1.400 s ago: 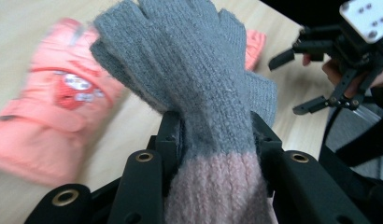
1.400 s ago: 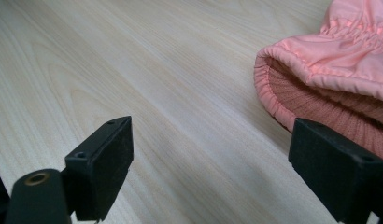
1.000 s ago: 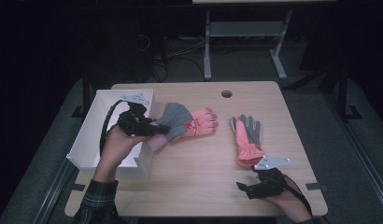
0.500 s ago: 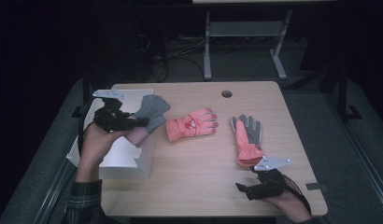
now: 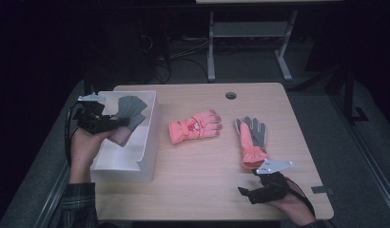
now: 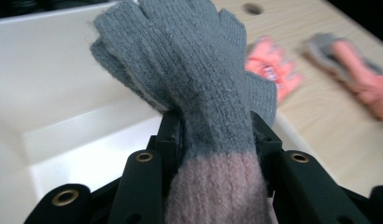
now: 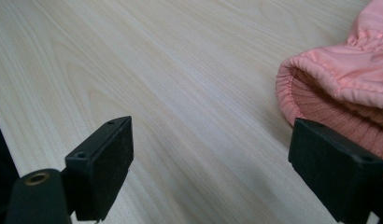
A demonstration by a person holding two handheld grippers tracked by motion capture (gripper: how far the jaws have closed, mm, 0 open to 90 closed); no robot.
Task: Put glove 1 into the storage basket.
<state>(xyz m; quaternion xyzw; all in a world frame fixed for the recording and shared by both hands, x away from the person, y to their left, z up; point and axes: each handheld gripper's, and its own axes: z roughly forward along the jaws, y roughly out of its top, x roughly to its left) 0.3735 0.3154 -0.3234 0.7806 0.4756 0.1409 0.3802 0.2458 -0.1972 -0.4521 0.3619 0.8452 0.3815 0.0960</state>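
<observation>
dim room, dark surroundings; the pale wooden table (image 5: 202, 190) is evenly lit from above. soft shadows. distant orange gloves (image 6: 273, 65) blur in the left gripper view.

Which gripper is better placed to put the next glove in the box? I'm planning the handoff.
Left, probably. The left gripper is shut on the grey knit glove above the white box; the right gripper rests open beside a pink glove's cuff.

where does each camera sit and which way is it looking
High view: above the person's side, facing forward and down on the table; both forearms show.
Left gripper view: on the left hand-held gripper, its jaws clamping the grey knit glove over the white bin.
Right gripper view: on the right hand-held gripper, open jaws.
Shared: the pink glove.
</observation>
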